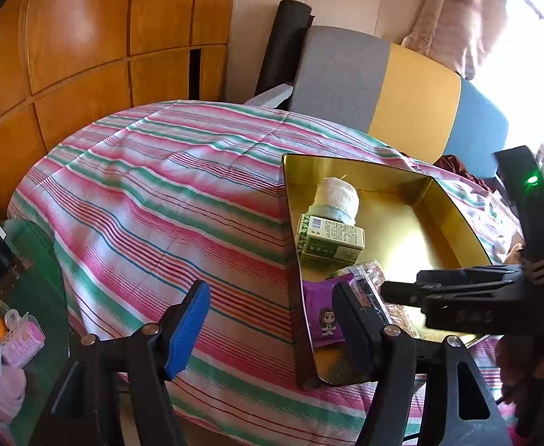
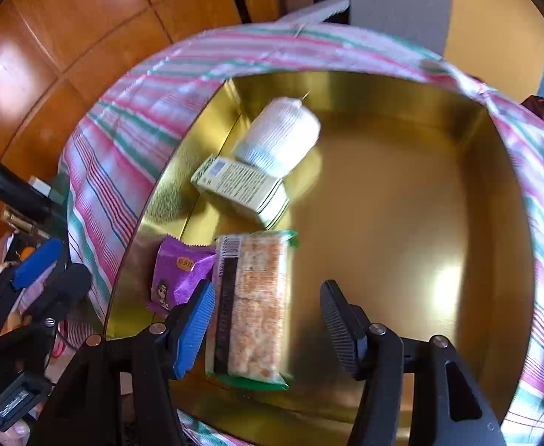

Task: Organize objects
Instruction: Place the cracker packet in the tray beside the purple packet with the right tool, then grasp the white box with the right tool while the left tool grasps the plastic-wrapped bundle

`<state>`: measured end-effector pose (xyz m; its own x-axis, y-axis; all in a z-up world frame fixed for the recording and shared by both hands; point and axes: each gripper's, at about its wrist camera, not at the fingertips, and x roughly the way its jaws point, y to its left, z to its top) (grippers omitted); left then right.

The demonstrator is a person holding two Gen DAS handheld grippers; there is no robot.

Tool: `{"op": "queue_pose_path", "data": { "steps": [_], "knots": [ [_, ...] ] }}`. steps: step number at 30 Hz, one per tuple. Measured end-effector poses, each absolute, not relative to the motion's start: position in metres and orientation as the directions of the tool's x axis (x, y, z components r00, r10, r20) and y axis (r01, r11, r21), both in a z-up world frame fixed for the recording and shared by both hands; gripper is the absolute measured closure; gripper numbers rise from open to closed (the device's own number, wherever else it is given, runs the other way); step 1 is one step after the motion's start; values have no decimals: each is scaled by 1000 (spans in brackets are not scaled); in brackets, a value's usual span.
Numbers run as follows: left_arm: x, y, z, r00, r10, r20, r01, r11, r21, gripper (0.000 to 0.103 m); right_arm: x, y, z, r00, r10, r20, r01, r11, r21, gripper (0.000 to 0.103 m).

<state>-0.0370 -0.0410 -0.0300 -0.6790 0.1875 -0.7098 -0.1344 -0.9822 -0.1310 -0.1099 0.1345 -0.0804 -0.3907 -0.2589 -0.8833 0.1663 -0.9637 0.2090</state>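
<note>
The cracker pack [image 2: 251, 304] lies flat on the floor of the gold tin [image 2: 402, 223], near the tin's 7 o'clock corner in the right wrist view, its long axis running from 12 to 6 o'clock, dark label strip on its left. At its 9 o'clock, touching it, lies a purple snack packet [image 2: 177, 273]; at 12 o'clock a pale green box [image 2: 240, 187] lies slantwise, long axis about 10 to 4 o'clock, and beyond that a rolled white sock [image 2: 279, 135] rests against the box. The right gripper [image 2: 266, 319] hangs over the pack with its jaws about half open, one either side of the pack; the blue pad is just beside the pack's left edge, whether touching cannot be told, and the black pad stands clear. The left gripper [image 1: 272, 319] is outside the tin at its 8 o'clock, jaws about half open and empty, over the striped cloth [image 1: 153, 200] that covers the bench under the tin.
</note>
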Motion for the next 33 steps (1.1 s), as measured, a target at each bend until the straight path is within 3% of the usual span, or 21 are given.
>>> {"op": "queue_pose_path", "data": {
  "steps": [20, 26, 33],
  "knots": [
    [-19, 2, -13, -704, 195, -682, -235, -971, -35, 29, -48, 210, -25, -594, -115, -796, 59, -993, 99, 38],
    [-17, 26, -11, -687, 231, -689, -306, -952, -14, 28, -30, 269, -20, -607, -30, -794, -52, -996, 77, 37],
    [-17, 63, -1, -673, 290, -680, -399, -917, 4, 28, 6, 382, -9, -605, 150, -782, -317, -946, 63, 37]
  ]
}}
